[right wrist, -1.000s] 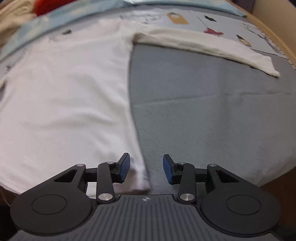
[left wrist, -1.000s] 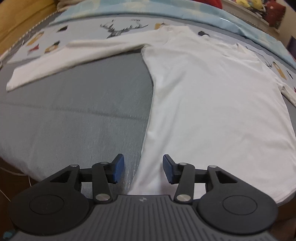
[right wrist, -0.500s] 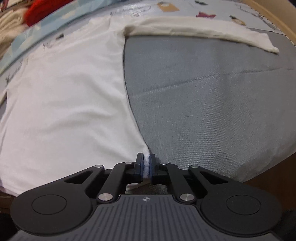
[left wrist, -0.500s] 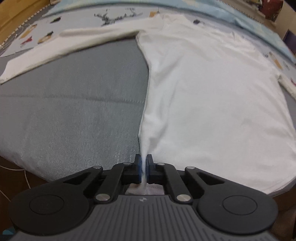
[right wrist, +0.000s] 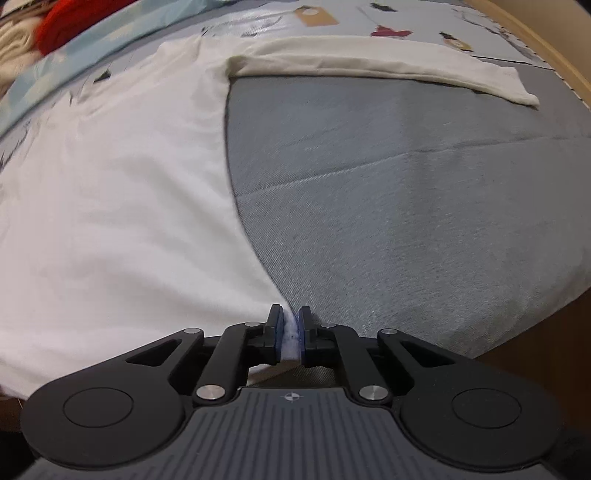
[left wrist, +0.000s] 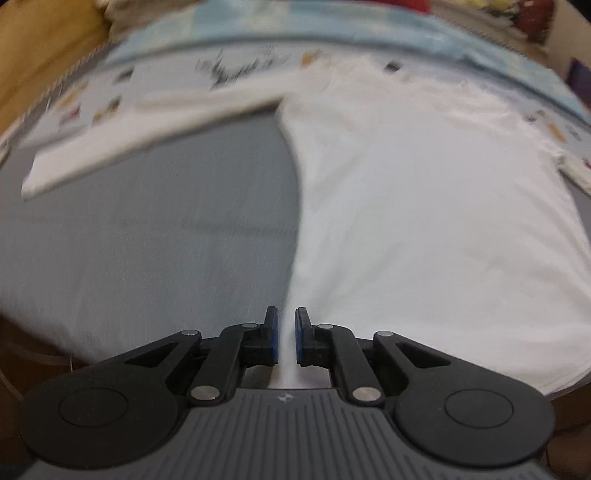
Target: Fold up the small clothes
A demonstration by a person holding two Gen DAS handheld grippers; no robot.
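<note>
A white long-sleeved shirt lies flat on a grey bed cover, its sleeve stretched out to the left. My left gripper pinches the shirt's near hem corner; the jaws are opening a little, with white cloth still filling the gap between the blue pads. In the right wrist view the shirt spreads to the left and its other sleeve runs across the back. My right gripper grips a bunched hem corner, jaws opening slightly, cloth pressed between the pads.
A light-blue patterned quilt lies behind the shirt, with a red item at the back. A wooden bed frame borders the side. The mattress front edge drops off just beside my grippers.
Both grippers went from open around the shirt's hem corners to closed on them. The left view has shifted and blurred, and its jaws now stand slightly wider than half a second ago.
</note>
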